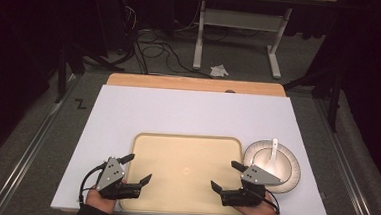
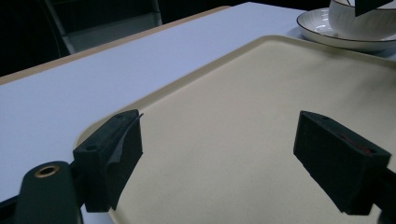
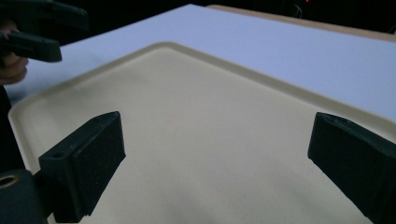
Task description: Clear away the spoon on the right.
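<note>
- The beige tray lies empty at the near edge of the white tabletop.
- The left gripper hovers over the tray's left rim, jaws spread wide, holding nothing.
- The right gripper hovers over its right side, equally wide and empty.
- A white bowl with a spoon sits on a plate just beside the tray's right edge.

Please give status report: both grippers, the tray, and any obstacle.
Left gripper open, right gripper open, both empty over tray. Bowl with spoon on plate, right of tray.

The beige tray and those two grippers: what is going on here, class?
A person holds the left gripper and the right gripper, both open, over the near corners of the beige tray. Neither holds anything. The tray is bare. Beside its right edge a white bowl with a spoon sits on a plate.
</note>
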